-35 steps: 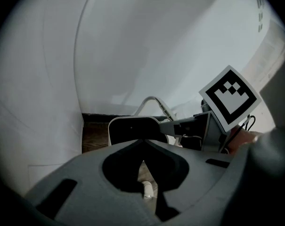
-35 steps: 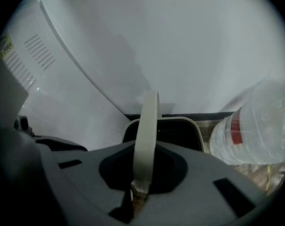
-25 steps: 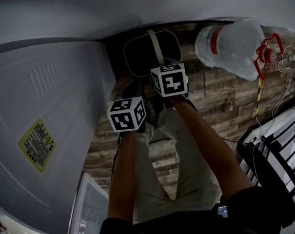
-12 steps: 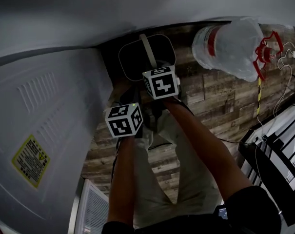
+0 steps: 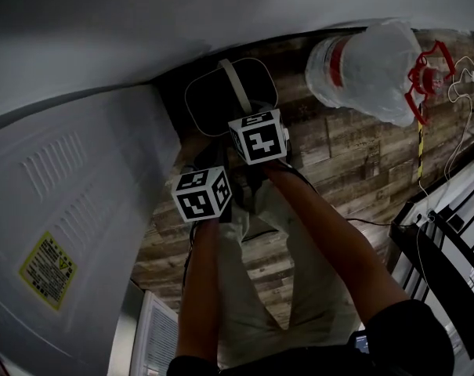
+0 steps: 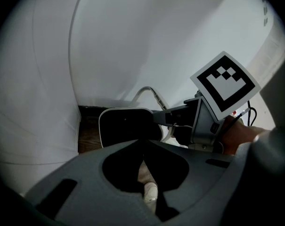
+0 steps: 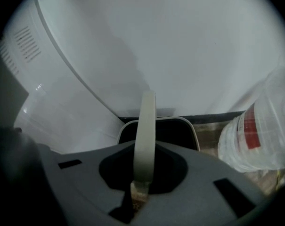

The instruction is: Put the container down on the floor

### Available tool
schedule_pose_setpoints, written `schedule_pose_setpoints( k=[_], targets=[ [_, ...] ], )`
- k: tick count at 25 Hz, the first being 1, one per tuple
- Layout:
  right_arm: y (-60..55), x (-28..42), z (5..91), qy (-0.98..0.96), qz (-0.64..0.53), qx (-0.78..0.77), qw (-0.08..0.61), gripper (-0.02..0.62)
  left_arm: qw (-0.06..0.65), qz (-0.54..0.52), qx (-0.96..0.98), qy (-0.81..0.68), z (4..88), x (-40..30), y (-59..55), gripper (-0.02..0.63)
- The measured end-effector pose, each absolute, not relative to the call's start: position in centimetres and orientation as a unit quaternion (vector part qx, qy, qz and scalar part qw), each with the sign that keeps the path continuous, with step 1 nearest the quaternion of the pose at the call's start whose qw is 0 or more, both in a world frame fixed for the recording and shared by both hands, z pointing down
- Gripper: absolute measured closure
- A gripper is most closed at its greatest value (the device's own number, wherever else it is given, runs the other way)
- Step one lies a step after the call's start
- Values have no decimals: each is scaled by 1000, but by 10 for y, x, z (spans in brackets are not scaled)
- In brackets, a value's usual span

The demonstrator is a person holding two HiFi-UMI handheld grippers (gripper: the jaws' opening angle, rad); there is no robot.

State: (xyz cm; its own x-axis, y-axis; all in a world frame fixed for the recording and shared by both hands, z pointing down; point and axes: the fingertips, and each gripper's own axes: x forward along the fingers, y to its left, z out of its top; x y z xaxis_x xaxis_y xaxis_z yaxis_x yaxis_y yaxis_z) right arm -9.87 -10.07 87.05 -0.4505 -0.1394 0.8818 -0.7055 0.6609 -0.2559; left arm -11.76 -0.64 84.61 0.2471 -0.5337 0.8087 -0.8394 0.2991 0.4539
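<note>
A dark container [image 5: 217,100] with a pale rim and a beige bail handle [image 5: 237,84] hangs low over the wood floor, close to the white wall. My right gripper [image 7: 141,185] is shut on that handle [image 7: 144,135], which runs up between its jaws; the container's rim [image 7: 189,126] shows beyond. The head view shows the right gripper's marker cube [image 5: 258,137] just above the container. My left gripper [image 6: 144,157] is beside it, jaws together with nothing in them. It sees the container [image 6: 126,128] and the right gripper's cube [image 6: 224,84].
A big clear water bottle [image 5: 366,65] with a red band lies on the plank floor [image 5: 338,163] to the right. A white appliance [image 5: 64,202] fills the left. A black rack [image 5: 448,241] and cables stand at the right edge. The person's legs and shoes are below.
Both grippers and the hanging container have drifted slightly left in the head view. The right gripper's hold on the handle is unchanged.
</note>
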Motion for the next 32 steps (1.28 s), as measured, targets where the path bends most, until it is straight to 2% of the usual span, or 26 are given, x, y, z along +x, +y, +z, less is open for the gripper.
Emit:
schedule_pose_setpoints(
  k=[7,23,32],
  targets=[
    [-106,-75,873,-783,307,274,466,563,542,159,589,-577,852,-91,-14,589],
    [-124,-23,900,-752,365,310,454,561,545,188,611,-542,872,-59,-39,589],
    [-137,-4,911,-743,383,320,446,538,543,197,624,-527,880,-37,-54,589]
  ],
)
